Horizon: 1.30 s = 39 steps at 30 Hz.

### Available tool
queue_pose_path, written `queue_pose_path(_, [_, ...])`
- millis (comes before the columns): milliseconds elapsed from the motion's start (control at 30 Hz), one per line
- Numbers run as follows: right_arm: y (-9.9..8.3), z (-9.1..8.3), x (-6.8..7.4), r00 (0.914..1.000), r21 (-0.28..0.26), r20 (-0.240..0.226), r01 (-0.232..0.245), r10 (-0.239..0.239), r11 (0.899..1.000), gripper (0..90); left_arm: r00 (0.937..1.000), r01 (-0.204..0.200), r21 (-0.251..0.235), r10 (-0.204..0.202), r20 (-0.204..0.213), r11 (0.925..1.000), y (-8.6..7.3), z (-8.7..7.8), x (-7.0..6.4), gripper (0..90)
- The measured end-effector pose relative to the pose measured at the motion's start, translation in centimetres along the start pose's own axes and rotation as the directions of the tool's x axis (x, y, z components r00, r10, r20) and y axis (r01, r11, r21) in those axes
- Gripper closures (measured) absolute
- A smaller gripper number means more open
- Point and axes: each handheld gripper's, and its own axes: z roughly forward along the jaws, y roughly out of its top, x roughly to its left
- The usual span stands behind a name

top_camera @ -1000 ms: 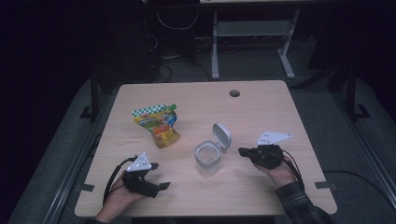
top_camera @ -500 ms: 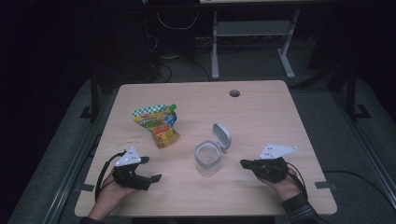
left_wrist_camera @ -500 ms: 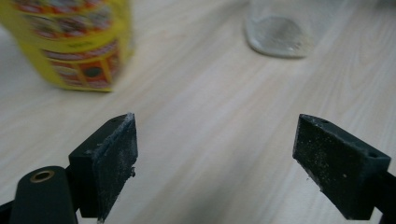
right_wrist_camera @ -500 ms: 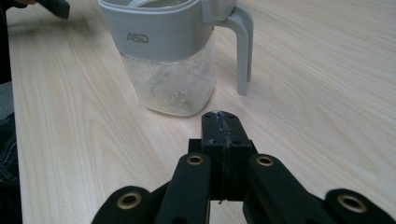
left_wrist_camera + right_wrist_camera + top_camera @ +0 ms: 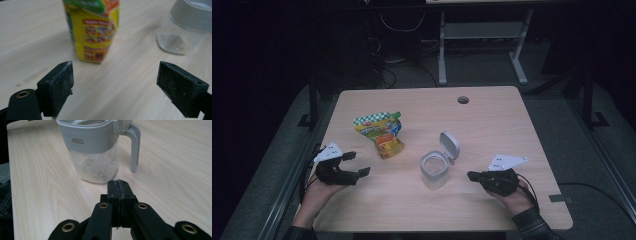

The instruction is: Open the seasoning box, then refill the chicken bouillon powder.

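A yellow and green snack pouch lies on the wooden table left of centre. It also fills the top of the left gripper view. A clear jar with a grey collar and flipped-up lid stands mid-table, seen close in the right gripper view. My left gripper rests at the front left, open and empty, jaws wide in its own view, pointing at the pouch. My right gripper sits right of the jar, shut on nothing, a short gap from the glass.
A round cable hole sits near the table's far edge. Behind the table stand a white desk frame and loose cables on the dark floor. Bare wood lies along the front edge between the two hands.
Both hands have drawn back toward the near edge. The left gripper slid left and its jaws spread wider. The right gripper moved slightly back and right, still shut.
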Motion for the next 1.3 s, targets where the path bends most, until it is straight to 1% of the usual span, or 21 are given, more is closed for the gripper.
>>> queue_pose_path(33, [0.0, 0.0, 0.0, 1.0000, 0.000, -0.002, 0.000, 0.000, 1.000, 88.6, 0.9999, 0.011, -0.011, -0.011, -0.001, 0.9999, 0.2, 0.0, 0.3, 13.7])
queue_pose_path(133, [0.0, 0.2, 0.0, 1.0000, 0.003, -0.001, 0.009, -0.009, 1.000, 88.6, 1.0000, 0.002, -0.018, -0.003, -0.006, 0.9998, 0.8, 0.0, 1.1, 13.7])
queue_pose_path(233, [0.0, 0.2, 0.1, 1.0000, 0.005, -0.001, 0.008, -0.008, 1.000, 88.6, 0.9999, 0.011, -0.037, -0.011, -0.007, 0.9992, 1.4, 0.2, 1.6, 13.7])
queue_pose_path(267, [0.0, 0.3, 0.1, 1.0000, 0.006, -0.001, 0.009, -0.009, 1.000, 88.7, 0.9999, -0.002, -0.034, 0.001, -0.010, 0.9994, 1.6, 0.3, 1.8, 13.7])
queue_pose_path(367, [0.1, 0.3, 0.2, 1.0000, 0.008, -0.002, 0.009, -0.009, 1.000, 88.7, 1.0000, -0.004, -0.056, 0.004, -0.009, 0.9984, 2.2, 0.7, 2.2, 13.7])
queue_pose_path(433, [0.1, 0.3, 0.2, 0.9999, 0.008, -0.002, 0.012, -0.012, 1.000, 88.7, 1.0000, 0.000, -0.060, 0.000, -0.005, 0.9982, 2.6, 1.0, 2.5, 13.7])
queue_pose_path(467, [0.1, 0.4, 0.1, 0.9999, 0.009, -0.002, 0.014, -0.014, 1.000, 88.7, 1.0000, -0.006, -0.060, 0.006, -0.005, 0.9982, 2.9, 1.1, 2.6, 13.7])
queue_pose_path(500, [0.1, 0.4, 0.1, 0.9999, 0.011, -0.003, 0.014, -0.014, 1.000, 88.9, 1.0000, -0.003, -0.072, 0.003, -0.003, 0.9974, 3.0, 1.2, 2.7, 13.7])
queue_pose_path(533, [0.1, 0.4, 0.1, 0.9999, 0.012, -0.001, 0.016, -0.016, 1.000, 89.1, 1.0000, -0.003, -0.072, 0.003, -0.001, 0.9974, 3.3, 1.3, 2.8, 13.7])
queue_pose_path(567, [0.1, 0.4, 0.1, 0.9999, 0.011, -0.001, 0.016, -0.016, 1.000, 89.1, 1.0000, -0.004, -0.085, 0.004, 0.002, 0.9964, 3.4, 1.4, 2.8, 13.7])
queue_pose_path(600, [0.1, 0.4, 0.1, 0.9999, 0.011, -0.001, 0.014, -0.014, 1.000, 89.2, 1.0000, -0.003, -0.089, 0.004, 0.008, 0.9961, 3.6, 1.5, 2.9, 13.7])
queue_pose_path(667, [0.1, 0.4, 0.1, 0.9999, 0.011, 0.001, 0.015, -0.015, 1.000, 89.2, 0.9998, -0.016, -0.085, 0.016, 0.007, 0.9963, 4.0, 1.8, 2.9, 13.7])
queue_pose_path(767, [0.1, 0.4, 0.1, 0.9999, 0.010, 0.001, 0.017, -0.017, 1.000, 89.2, 0.9999, -0.008, -0.112, 0.009, 0.009, 0.9936, 4.6, 2.1, 3.1, 13.7])
queue_pose_path(800, [0.1, 0.4, 0.1, 0.9999, 0.011, 0.000, 0.017, -0.017, 1.000, 89.2, 0.9998, -0.005, -0.113, 0.007, 0.018, 0.9936, 4.8, 2.2, 3.3, 13.8])
queue_pose_path(867, [0.1, 0.4, 0.1, 0.9999, 0.011, 0.000, 0.017, -0.017, 1.000, 89.2, 0.9998, -0.014, -0.108, 0.016, 0.014, 0.9941, 5.1, 2.5, 3.4, 13.7])
queue_pose_path(1000, [0.1, 0.5, 0.2, 0.9999, 0.013, 0.001, 0.016, -0.016, 1.000, 89.2, 0.9994, -0.018, -0.124, 0.022, 0.029, 0.9921, 5.7, 3.0, 3.6, 13.7])
queue_pose_path(1100, [0.1, 0.5, 0.2, 0.9999, 0.012, 0.000, 0.016, -0.016, 1.000, 89.2, 0.9988, -0.009, -0.138, 0.015, 0.046, 0.9904, 5.9, 3.5, 3.8, 14.2])
queue_pose_path(1133, [0.1, 0.5, 0.2, 0.9999, 0.013, 0.000, 0.017, -0.017, 1.000, 89.2, 0.9987, -0.016, -0.128, 0.022, 0.045, 0.9916, 6.0, 3.7, 3.8, 14.2])
queue_pose_path(1200, [0.1, 0.5, 0.2, 0.9999, 0.017, 0.001, 0.017, -0.017, 1.000, 89.2, 0.9984, -0.022, -0.127, 0.028, 0.049, 0.9917, 6.1, 4.0, 3.8, 14.6])
queue_pose_path(1233, [0.0, 0.5, 0.2, 0.9999, 0.019, 0.001, 0.015, -0.015, 1.000, 89.2, 0.9980, -0.012, -0.139, 0.020, 0.059, 0.9902, 6.1, 4.1, 3.8, 15.4])
queue_pose_path(1300, [0.0, 0.4, 0.1, 0.9999, 0.017, 0.002, 0.015, -0.015, 1.000, 89.2, 0.9977, -0.021, -0.138, 0.030, 0.061, 0.9902, 6.1, 4.3, 3.9, 20.1])
